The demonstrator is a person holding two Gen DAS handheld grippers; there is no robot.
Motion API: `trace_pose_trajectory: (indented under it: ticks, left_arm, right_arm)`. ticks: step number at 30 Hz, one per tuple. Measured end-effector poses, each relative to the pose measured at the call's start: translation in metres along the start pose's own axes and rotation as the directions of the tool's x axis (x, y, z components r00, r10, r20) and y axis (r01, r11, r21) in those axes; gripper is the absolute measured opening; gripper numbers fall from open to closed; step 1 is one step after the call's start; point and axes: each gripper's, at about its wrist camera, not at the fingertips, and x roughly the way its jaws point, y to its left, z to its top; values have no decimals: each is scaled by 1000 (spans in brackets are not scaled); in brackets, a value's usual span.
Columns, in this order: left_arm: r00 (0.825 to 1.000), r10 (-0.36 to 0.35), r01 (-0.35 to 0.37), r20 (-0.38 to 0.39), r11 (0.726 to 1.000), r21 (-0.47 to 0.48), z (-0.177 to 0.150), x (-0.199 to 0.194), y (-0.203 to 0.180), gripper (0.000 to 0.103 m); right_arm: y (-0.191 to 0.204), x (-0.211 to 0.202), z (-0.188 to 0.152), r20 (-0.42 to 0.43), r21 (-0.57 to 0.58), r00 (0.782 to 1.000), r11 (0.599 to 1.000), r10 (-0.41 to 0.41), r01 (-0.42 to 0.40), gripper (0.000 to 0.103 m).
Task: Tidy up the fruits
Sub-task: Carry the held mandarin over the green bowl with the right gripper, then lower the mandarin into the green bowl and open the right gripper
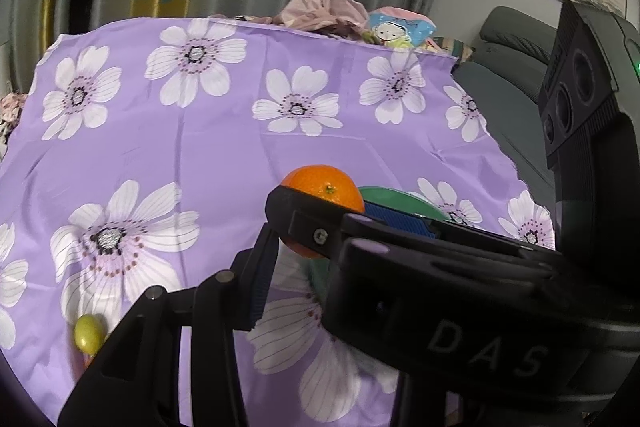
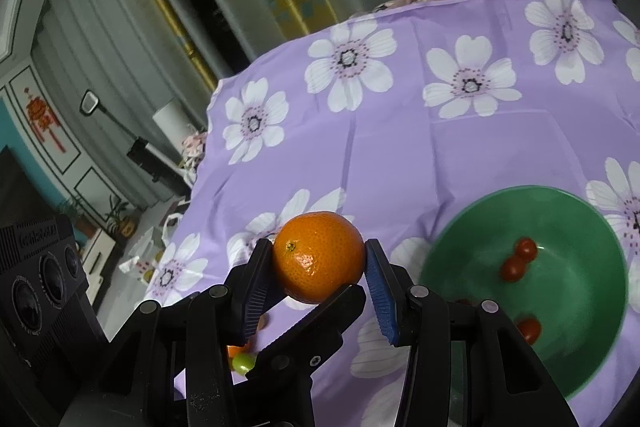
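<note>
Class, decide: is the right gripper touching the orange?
Touching. The right wrist view shows the right gripper with both pads pressed against the orange.

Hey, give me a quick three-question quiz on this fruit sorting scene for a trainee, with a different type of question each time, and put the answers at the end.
1. Multiple choice: what does the right gripper hold between its fingers? A) a banana B) an orange C) an apple
2. True or false: the green bowl is empty.
3. Fill in the blank: the purple cloth is printed with white ____.

Key
1. B
2. False: small red fruits lie in it.
3. flowers
</note>
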Motion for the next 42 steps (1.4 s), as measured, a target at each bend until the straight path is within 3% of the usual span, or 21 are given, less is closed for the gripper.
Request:
trace_pose_trajectory:
  ticks: [18, 42]
  left_arm:
    - [990, -114, 119, -82, 991, 58, 11, 49, -52, 41]
    - [950, -194, 190, -246, 981, -40, -5, 107, -65, 40]
  right_arm:
    - [-68, -27, 8, 26, 135, 995, 986, -97, 93, 49]
    - [-123, -7, 1, -137, 237, 974, 949, -180, 209, 49]
